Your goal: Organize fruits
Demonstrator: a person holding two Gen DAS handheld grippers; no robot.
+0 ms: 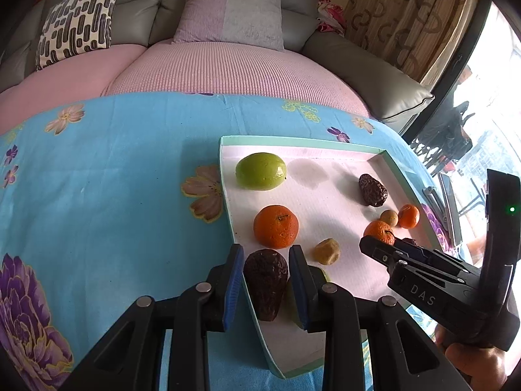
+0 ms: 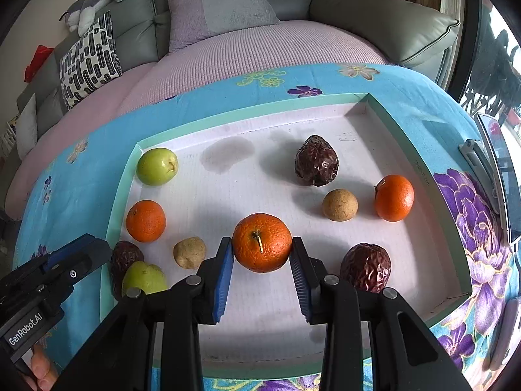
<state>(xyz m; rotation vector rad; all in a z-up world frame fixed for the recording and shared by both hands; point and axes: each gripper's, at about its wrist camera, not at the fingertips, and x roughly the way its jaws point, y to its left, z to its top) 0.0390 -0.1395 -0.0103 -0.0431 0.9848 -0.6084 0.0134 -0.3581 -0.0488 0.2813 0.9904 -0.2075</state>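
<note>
The right gripper (image 2: 262,254) has its ribbed blue pads on either side of a dimpled, round orange (image 2: 262,242), touching it, in the shallow white tray (image 2: 374,123). The left gripper (image 1: 266,272) straddles a wrinkled dark date (image 1: 265,282) by the tray's left rim, jaws apart, with a smooth green fruit (image 2: 143,278) just to its right.

Background log: at your 12 o'clock stood a grey leather sofa (image 1: 364,62) with a pink ribbed cover (image 1: 211,65) on its seat. A lilac cushion (image 1: 231,13) leaned against the backrest; a black-and-white patterned cushion (image 1: 78,19) sat at 10 o'clock. Brown patterned curtains (image 1: 403,16) hung at 2 o'clock beside a window (image 1: 488,104) admitting bright daylight. A blue floral cloth (image 1: 114,169) covered your table.
</note>
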